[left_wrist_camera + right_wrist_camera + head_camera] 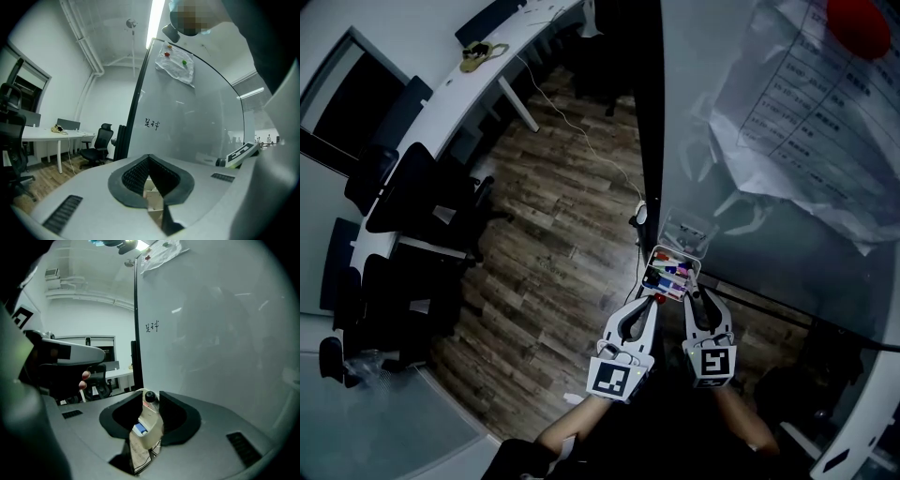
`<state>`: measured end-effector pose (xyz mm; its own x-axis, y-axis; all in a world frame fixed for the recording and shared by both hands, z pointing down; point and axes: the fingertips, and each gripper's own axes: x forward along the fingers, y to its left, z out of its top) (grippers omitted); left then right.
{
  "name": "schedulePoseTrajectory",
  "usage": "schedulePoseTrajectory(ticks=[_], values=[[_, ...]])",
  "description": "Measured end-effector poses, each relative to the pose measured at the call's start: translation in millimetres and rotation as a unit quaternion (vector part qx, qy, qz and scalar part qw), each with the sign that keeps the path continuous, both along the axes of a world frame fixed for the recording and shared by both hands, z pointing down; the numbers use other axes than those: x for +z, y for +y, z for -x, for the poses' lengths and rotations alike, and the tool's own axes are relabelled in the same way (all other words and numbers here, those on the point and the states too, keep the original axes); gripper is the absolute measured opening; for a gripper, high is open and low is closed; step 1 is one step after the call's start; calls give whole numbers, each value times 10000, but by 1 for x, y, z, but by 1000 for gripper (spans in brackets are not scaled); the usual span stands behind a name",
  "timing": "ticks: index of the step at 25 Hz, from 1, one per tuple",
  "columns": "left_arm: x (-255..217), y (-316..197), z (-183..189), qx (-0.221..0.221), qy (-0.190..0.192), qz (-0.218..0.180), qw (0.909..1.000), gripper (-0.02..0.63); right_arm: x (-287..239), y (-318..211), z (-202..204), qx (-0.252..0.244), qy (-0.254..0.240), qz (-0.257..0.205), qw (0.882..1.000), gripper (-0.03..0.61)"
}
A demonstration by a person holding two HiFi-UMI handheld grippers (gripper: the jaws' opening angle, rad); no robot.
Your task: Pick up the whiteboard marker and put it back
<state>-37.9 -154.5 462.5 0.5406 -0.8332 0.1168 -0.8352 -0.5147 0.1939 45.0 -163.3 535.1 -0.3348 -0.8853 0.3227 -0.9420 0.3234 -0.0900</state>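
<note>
My right gripper [151, 397] is shut on a white whiteboard marker [147, 420] with a black cap [150, 396], which stands upright between the pads. In the head view this gripper [694, 294] points at the near edge of a clear marker box [672, 272] fixed to the whiteboard [769, 234]; several coloured markers lie in the box. My left gripper [652, 300] sits just left of it, beside the box. In its own view the left gripper [149, 157] has its pads meeting, with nothing held.
A second clear holder [687, 230] hangs above the marker box. Papers [806, 103] under a red magnet [858, 26] are stuck on the board. Black office chairs [417, 202] and a white desk [487, 70] stand left on the wooden floor [553, 253], crossed by a cable [600, 155].
</note>
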Motion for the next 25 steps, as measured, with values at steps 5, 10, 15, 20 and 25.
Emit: schedulePoseTrajectory(ticks=[5, 10, 15, 20, 25], values=[[2, -4, 0, 60, 7, 36, 10000, 8, 5, -2, -2, 120, -69, -19, 9999, 103], [5, -8, -2, 124, 8, 63, 9999, 8, -1, -5, -5, 197, 44, -177, 9996, 95], [5, -9, -4, 151, 25, 135, 9998, 8, -4, -5, -7, 247, 55, -124, 9996, 84], [-2, -8, -8, 139, 44, 95, 9998, 8, -10, -3, -11, 238, 58, -80, 9997, 80], [-7, -2, -11, 106, 58, 59, 9999, 8, -14, 1, -14, 246, -19, -93, 9997, 80]])
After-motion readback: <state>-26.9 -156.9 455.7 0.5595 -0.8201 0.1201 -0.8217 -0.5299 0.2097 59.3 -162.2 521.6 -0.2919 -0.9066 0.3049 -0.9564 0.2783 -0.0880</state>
